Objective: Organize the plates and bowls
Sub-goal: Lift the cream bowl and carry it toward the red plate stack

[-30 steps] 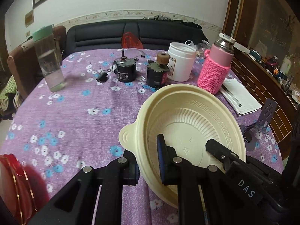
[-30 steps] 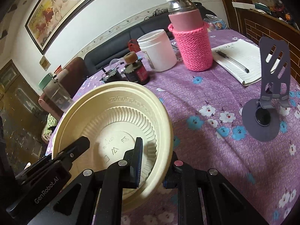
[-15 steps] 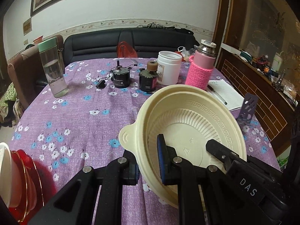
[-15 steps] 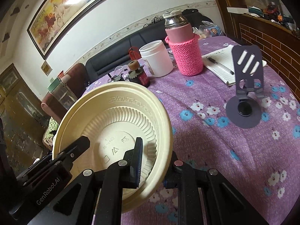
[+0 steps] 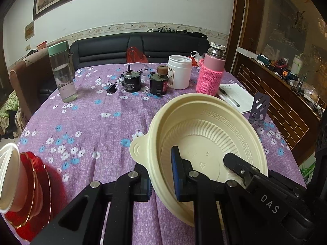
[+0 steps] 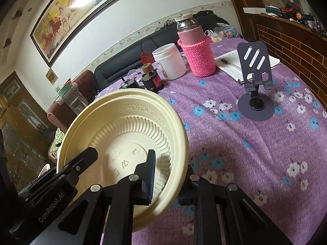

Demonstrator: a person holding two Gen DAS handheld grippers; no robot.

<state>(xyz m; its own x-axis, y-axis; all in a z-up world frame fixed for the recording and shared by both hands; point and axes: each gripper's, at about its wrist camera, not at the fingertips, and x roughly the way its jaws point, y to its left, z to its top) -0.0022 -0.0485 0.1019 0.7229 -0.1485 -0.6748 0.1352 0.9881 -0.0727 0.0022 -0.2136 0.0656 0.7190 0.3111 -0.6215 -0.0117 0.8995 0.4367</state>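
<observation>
Cream bowl [image 5: 206, 130] clamped by its rim between both grippers' jaws.

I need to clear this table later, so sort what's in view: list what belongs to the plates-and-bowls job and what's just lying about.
Belongs to the job:
- cream bowl, held at its rim by both the left gripper and the right gripper
- red plates with a white cup on them

Just lying about:
- water bottle
- two small motors
- white jar
- pink-sleeved flask
- notebook and pen
- phone stand

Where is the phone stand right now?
In the right wrist view the phone stand stands at the right of the table, just in front of the notebook.
</observation>
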